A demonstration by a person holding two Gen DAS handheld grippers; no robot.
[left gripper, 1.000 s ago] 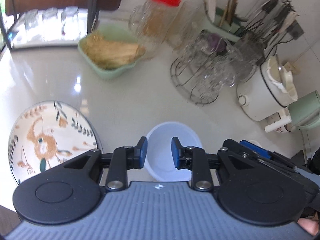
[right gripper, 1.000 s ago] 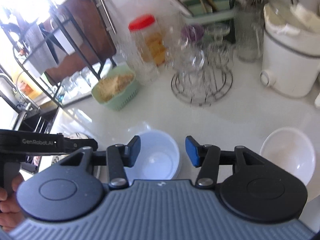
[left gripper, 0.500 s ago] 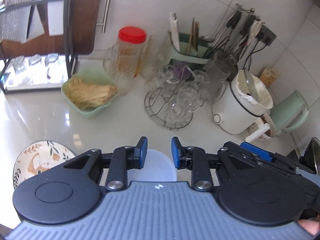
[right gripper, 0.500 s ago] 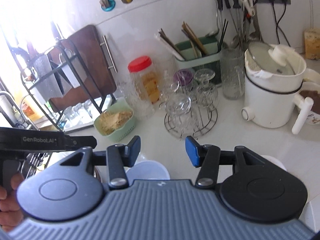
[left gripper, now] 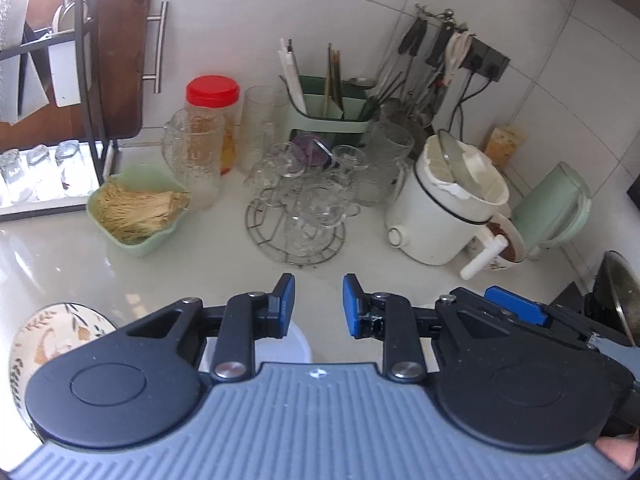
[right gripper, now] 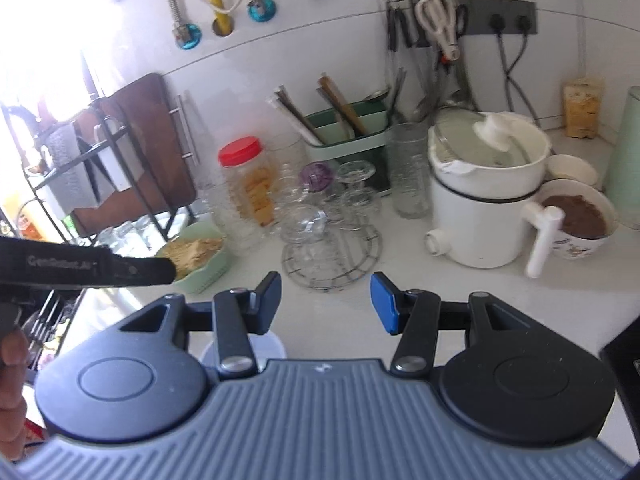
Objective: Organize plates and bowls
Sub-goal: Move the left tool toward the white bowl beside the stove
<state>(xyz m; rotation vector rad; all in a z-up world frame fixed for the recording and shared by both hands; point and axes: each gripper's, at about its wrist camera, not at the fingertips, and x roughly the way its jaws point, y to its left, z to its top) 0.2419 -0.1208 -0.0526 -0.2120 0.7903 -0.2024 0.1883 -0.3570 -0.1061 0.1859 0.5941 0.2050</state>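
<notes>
Step in hand, by my reading: between grasps. Neither gripper holds anything and both point at the clutter along the back edge of the white glossy countertop (left gripper: 120,264), not at the dishes.

Left gripper (left gripper: 319,304): blue-padded fingers apart, a narrow gap, only bare counter between them. Right gripper (right gripper: 325,301): fingers apart, gap wider, likewise empty.

Small white plastic bowl (left gripper: 298,346): upright near the front edge, mostly hidden under the left gripper's near finger; its rim also peeks out below the right gripper in the right wrist view (right gripper: 266,346). Plain, smooth, looks empty.

Round ceramic plate with an orange floral-and-leaf pattern (left gripper: 48,336): lies flat at the front left corner, beside the bowl, apart from it. Partly cut off by the gripper body.

Next move likely calls for tipping a gripper down toward the front edge, then closing on the bowl's rim or the plate's edge. Plate lies flush, so an edge grip may be awkward.
</notes>
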